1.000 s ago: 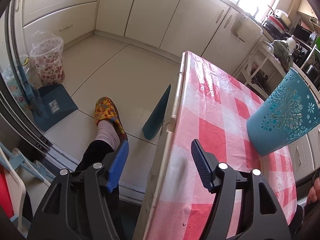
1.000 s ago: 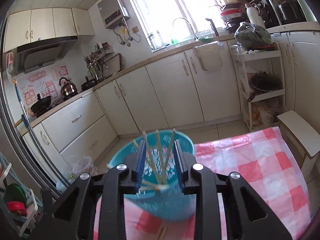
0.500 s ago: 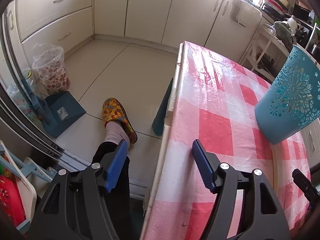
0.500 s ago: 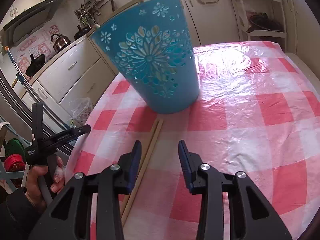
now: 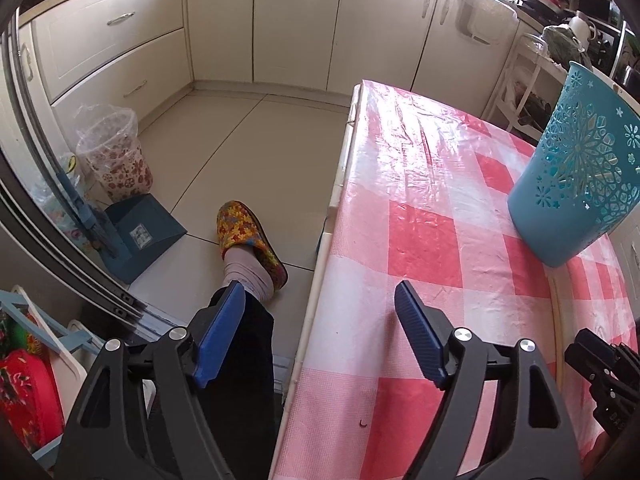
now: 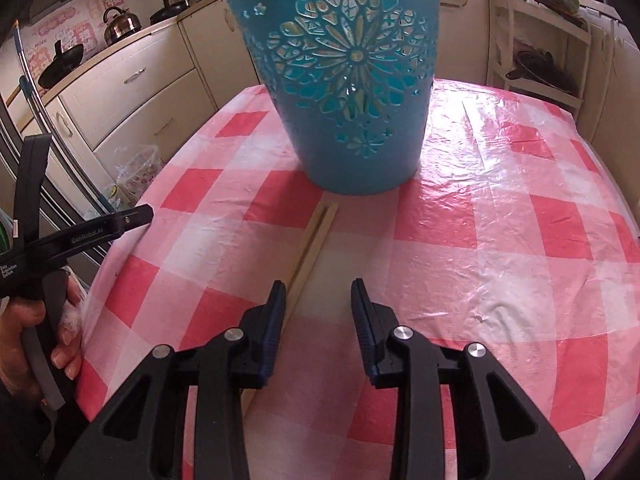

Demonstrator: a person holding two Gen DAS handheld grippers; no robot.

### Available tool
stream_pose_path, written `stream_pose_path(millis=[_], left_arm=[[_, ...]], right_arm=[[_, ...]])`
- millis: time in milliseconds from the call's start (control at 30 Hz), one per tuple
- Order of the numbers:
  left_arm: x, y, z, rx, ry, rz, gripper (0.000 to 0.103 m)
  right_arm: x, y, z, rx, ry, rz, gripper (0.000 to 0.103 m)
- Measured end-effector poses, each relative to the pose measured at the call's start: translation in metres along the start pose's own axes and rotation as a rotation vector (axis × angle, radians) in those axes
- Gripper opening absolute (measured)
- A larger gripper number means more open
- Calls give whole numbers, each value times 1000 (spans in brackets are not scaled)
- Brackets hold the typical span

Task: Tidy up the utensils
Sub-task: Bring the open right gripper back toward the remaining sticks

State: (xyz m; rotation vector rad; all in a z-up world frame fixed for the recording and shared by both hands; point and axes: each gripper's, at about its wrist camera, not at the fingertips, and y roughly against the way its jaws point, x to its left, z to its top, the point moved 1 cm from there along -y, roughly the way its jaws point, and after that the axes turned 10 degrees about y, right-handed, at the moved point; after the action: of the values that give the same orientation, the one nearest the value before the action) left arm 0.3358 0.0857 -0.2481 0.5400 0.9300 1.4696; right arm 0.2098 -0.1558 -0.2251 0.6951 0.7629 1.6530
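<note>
Two chopsticks (image 6: 313,240) before blue holder (image 6: 344,80), untouched.

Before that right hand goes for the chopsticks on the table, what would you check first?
1. Right gripper jaws open and empty: ok.
2. Chopsticks in view, lying flat on the table: ok.
3. Jaws straddling the chopsticks: not ok; they pass under the left jaw, off centre.
4. Bin upright, ready to take them: ok.
5. Chopsticks clear of the bin: cannot tell; their far ends reach its base.
6. Left gripper out of the way: ok; open, held over the table's left edge.
</note>
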Motion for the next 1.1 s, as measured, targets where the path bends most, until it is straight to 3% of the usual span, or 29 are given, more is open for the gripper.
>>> stream_pose_path(millis=[433,833,1100], left_arm=[[-5,3,-4,-5,-20,-5,76],[-10,6,-6,-28,-40,35,82],[-14,8,-6,-42,-61,59,85]], right_arm=[[10,-5,1,26,101,-92,33],[-37,27,-31,9,11,-132,33],[-46,29,-32,18,-18,-138,33]])
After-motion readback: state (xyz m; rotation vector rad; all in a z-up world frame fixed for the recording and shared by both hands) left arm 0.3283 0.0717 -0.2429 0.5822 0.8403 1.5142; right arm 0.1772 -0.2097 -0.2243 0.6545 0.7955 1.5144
